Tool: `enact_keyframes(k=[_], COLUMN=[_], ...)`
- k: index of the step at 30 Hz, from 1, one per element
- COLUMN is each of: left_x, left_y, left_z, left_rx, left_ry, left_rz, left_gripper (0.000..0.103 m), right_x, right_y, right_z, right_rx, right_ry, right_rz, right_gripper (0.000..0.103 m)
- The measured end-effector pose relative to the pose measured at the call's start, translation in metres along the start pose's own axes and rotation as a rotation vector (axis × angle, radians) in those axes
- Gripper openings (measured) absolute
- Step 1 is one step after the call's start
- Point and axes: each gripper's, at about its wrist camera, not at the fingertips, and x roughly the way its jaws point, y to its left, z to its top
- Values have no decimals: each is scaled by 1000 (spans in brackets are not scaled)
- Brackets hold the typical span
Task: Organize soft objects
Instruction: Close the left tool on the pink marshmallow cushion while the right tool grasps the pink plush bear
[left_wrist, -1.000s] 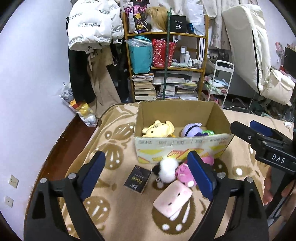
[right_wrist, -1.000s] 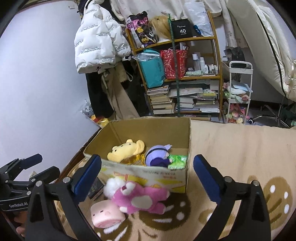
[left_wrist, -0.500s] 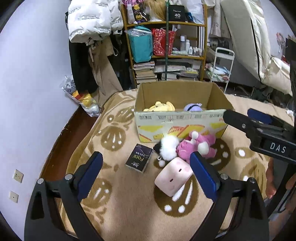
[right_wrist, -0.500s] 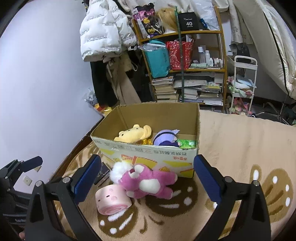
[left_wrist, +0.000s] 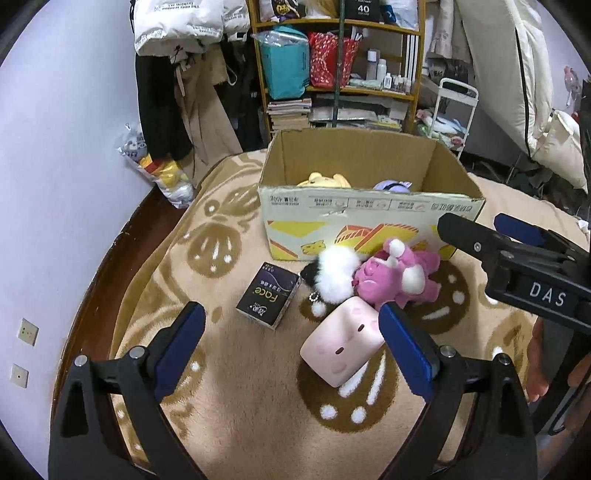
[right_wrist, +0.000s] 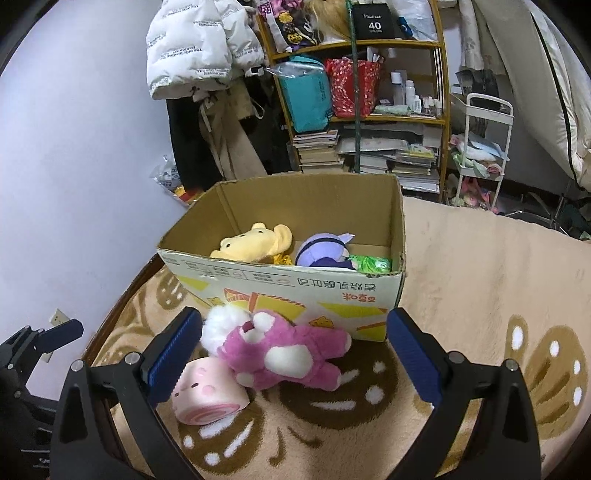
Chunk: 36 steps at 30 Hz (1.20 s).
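On the fleecy patterned blanket (right_wrist: 480, 280), a fuzzy pink plush bear (right_wrist: 288, 354) is lying against the corrugated cardboard box (right_wrist: 280, 284), touching a smooth pink roll-shaped toy (right_wrist: 207, 391). Both the left gripper (left_wrist: 291, 347) and right gripper (right_wrist: 291, 354) are hanging spread wide, grasping nothing. Box walls are hiding most of the yellow plush (right_wrist: 255, 242) inside.

An open cardboard box (left_wrist: 369, 218) sits on the patterned beige blanket (left_wrist: 258, 387). Inside lie a yellow plush bear (right_wrist: 255, 243) and, at its 3 o'clock, a purple plush (right_wrist: 325, 249). In front of the box lies a pink plush bear (right_wrist: 284, 354), a pink roll-shaped cushion (right_wrist: 207, 391) at its 7 o'clock, and a dark tissue packet (left_wrist: 267, 295) at the cushion's 10 o'clock.
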Motion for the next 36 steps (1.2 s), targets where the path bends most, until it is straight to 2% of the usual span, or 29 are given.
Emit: enact_keyframes(k=[14, 20, 25, 31, 36], left_x=[14, 29, 44, 62, 77], left_y=[-15, -18, -20, -27, -21], left_z=[-7, -11, -14, -19, -22], left_rx=[58, 65, 67, 98, 42], left_ry=[13, 65, 134, 188, 208], left_rz=[-35, -57, -102, -82, -62], left_gripper=[94, 94, 94, 94, 94], right_x=[31, 39, 47, 59, 66], right_y=[1, -3, -6, -7, 0], right_z=[-2, -6, -8, -11, -17], right_rx=[-4, 18, 40, 37, 17], right_ry=[64, 98, 125, 163, 184], right_rz=[-10, 1, 18, 29, 39], right_gripper=[103, 103, 103, 103, 103])
